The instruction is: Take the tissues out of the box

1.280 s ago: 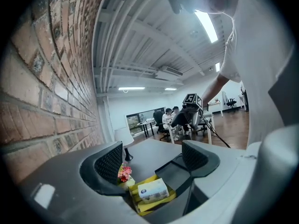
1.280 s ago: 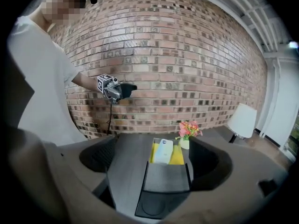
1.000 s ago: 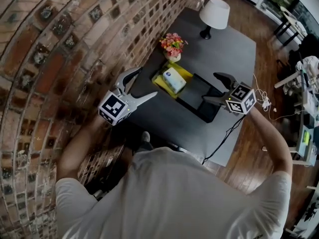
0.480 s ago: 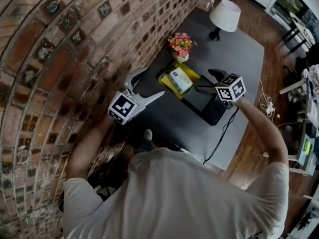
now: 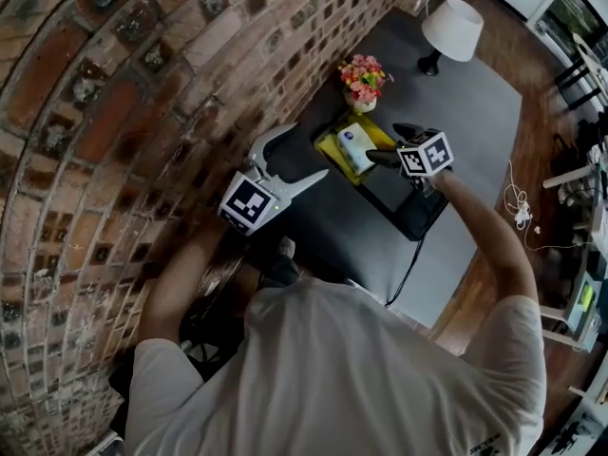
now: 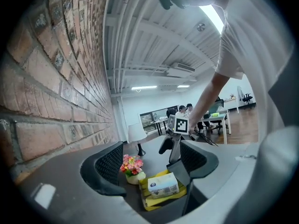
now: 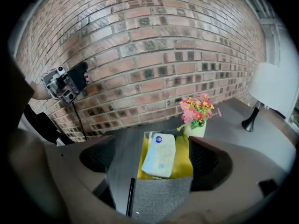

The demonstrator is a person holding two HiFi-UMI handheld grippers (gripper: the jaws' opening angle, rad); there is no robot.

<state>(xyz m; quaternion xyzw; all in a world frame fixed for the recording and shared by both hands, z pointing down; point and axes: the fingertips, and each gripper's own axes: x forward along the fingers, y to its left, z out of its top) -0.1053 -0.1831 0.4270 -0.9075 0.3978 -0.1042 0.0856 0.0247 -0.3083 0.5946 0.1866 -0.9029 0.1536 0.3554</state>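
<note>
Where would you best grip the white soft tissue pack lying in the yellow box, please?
Probably across its narrow width at mid-length, from above, with the open right gripper: the tissue pack lies flat in the open-topped yellow box, its long sides exposed.

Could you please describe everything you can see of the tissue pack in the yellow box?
The tissue pack is an oblong, soft-looking packet, white and pale blue with a round blue mark near one end. It lies in the open yellow box on the dark grey table, beside the flower vase. The right gripper, jaws open, points at it without touching it.
</note>
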